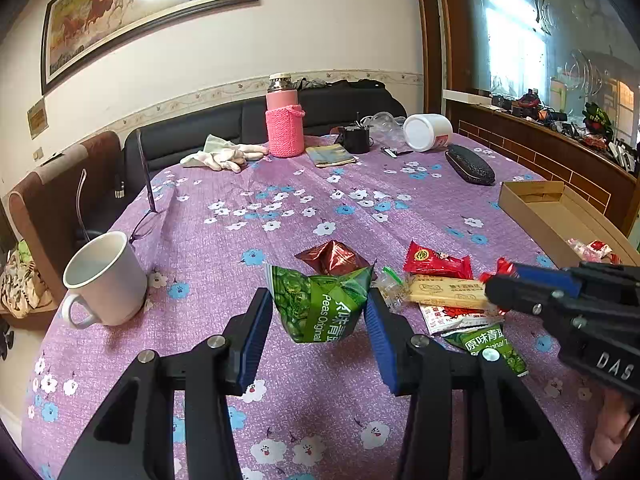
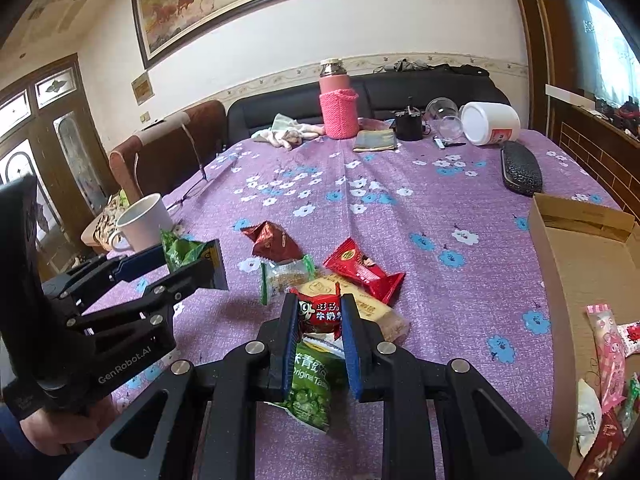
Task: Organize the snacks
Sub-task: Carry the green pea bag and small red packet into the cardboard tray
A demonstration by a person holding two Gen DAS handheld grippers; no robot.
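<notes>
Two grippers clamped: left gripper [image 1: 319,314] pinching pea bag [image 1: 320,304] above cloth [image 1: 320,200]; right gripper [image 2: 320,320] squeezing red packet [image 2: 320,312] over pile; box [image 2: 560,264] cut off at right.

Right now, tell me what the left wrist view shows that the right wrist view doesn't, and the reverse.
Only the left wrist view shows the printed front of the green pea packet gripped by the left gripper, and the whole mug.

Only the right wrist view shows the door at left and the small red packet face-on in the right gripper.

Both show the cardboard box, pink flask, white jar, and a second pea packet lying on the table.
</notes>
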